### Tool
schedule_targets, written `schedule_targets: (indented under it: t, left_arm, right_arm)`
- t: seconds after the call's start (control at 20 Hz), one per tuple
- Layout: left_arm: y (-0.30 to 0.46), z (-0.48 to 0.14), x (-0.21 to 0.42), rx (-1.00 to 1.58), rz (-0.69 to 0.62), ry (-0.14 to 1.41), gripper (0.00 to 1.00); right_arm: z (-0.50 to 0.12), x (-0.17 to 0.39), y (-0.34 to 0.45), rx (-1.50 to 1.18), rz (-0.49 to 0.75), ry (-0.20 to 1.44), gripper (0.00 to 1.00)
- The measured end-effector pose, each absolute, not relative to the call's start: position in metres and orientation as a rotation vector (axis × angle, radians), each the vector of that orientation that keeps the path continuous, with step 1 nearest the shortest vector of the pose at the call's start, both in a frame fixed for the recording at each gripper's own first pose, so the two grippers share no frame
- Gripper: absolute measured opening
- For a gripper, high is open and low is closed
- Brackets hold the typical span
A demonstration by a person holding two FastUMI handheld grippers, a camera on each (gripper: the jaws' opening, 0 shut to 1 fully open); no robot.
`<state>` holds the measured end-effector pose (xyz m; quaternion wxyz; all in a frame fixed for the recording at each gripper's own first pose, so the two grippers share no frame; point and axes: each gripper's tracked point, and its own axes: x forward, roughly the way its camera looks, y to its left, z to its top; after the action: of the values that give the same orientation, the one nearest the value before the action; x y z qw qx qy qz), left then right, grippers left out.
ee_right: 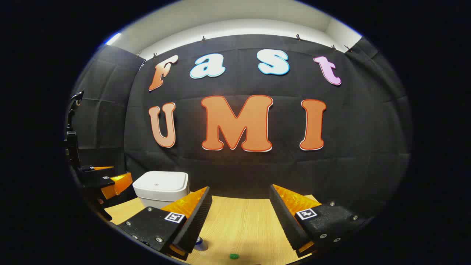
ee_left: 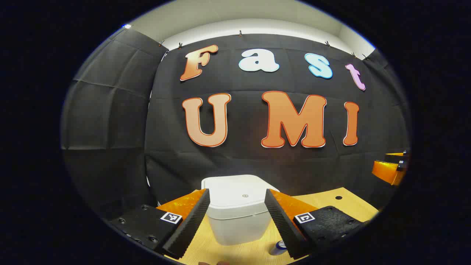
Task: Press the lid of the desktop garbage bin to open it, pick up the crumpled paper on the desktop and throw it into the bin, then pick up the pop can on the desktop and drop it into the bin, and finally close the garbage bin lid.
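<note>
Bin (ee_left: 237,209) is the thing to start with, and its lid (ee_left: 239,191) is down, so the first job, pressing the lid to pop it open, is not done yet.

Nearest in the left gripper view is the left gripper (ee_left: 237,217). Its two fingers are spread wide and hold nothing. The bin sits on the wooden table (ee_left: 331,206), right in front of that gripper and seen in the gap between the fingers. A can (ee_left: 278,247) stands on the table just in front of the bin, a little to its right. A small round mark (ee_left: 245,195) shows on the lid, near its front edge.

In the right gripper view, the right gripper (ee_right: 239,217) is also spread wide and holds nothing. The bin (ee_right: 162,189) is off to its left side. The can (ee_right: 199,243) peeks out beside its left finger, and a small green thing (ee_right: 234,256) lies on the table near the bottom edge. I cannot tell what it is.

To do this step well, I think the left gripper should go up over the bin, then push straight down on the lid near the round mark, and let go. Push softly, so the bin does not slide or tip. Keep clear of the can.
</note>
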<state>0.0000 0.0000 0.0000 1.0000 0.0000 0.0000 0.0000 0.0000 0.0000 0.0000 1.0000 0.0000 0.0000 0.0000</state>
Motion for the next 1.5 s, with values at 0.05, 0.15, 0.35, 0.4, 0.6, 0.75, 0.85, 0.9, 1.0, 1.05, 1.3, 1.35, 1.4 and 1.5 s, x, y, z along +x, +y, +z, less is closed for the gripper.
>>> schedule_targets:
  t: [0.05,0.15,0.35,0.4,0.6,0.75,0.85,0.9,1.0,1.05,1.3,1.35,1.4,1.5]
  left_arm:
    - [-0.004,0.001,0.003,0.004,-0.016,-0.001,0.95]
    - [-0.013,0.007,0.006,0.014,-0.061,-0.012,0.95]
    - [-0.029,0.006,0.020,0.076,-0.129,0.009,0.99]
    - [-0.036,0.006,0.023,0.071,-0.158,0.011,0.95]
    - [-0.047,-0.011,0.032,0.037,-0.208,0.062,0.95]
    - [-0.045,-0.018,0.039,0.004,-0.207,0.076,0.95]
    - [-0.040,-0.018,0.044,0.005,-0.196,0.076,0.95]
    - [-0.037,-0.017,0.047,0.006,-0.191,0.069,0.95]
    - [-0.031,-0.011,0.050,0.004,-0.184,0.059,0.95]
    - [-0.031,-0.011,0.050,-0.003,-0.184,0.056,0.95]
    - [-0.029,-0.009,0.053,-0.020,-0.183,0.046,0.95]
    - [-0.029,-0.009,0.053,-0.018,-0.184,0.047,0.95]
    - [-0.029,-0.008,0.053,-0.017,-0.184,0.047,0.95]
    - [-0.029,-0.009,0.054,-0.011,-0.181,0.050,0.95]
  right_arm:
    - [0.001,0.001,0.000,-0.006,-0.002,-0.003,0.94]
    - [0.004,0.004,-0.002,-0.013,-0.017,-0.016,0.94]
    - [0.006,0.012,0.001,0.019,-0.032,-0.028,0.94]
    - [0.007,0.014,0.003,0.030,-0.030,-0.034,0.94]
    - [0.000,0.024,0.002,0.042,-0.054,-0.017,0.94]
    - [-0.009,0.028,0.006,0.031,-0.049,0.014,0.94]
    - [-0.007,0.029,0.015,0.040,-0.015,0.005,0.94]
    - [-0.005,0.030,0.021,0.048,0.003,0.001,0.94]
    - [-0.004,0.032,0.016,0.038,-0.009,0.000,0.94]
    - [-0.004,0.034,0.017,0.032,-0.010,0.001,0.94]
    - [-0.004,0.034,0.031,0.030,0.045,0.002,0.94]
    - [-0.004,0.034,0.031,0.029,0.051,-0.001,0.94]
    - [-0.004,0.034,0.031,0.026,0.049,-0.001,0.94]
    - [-0.004,0.035,0.032,0.026,0.052,0.004,0.94]
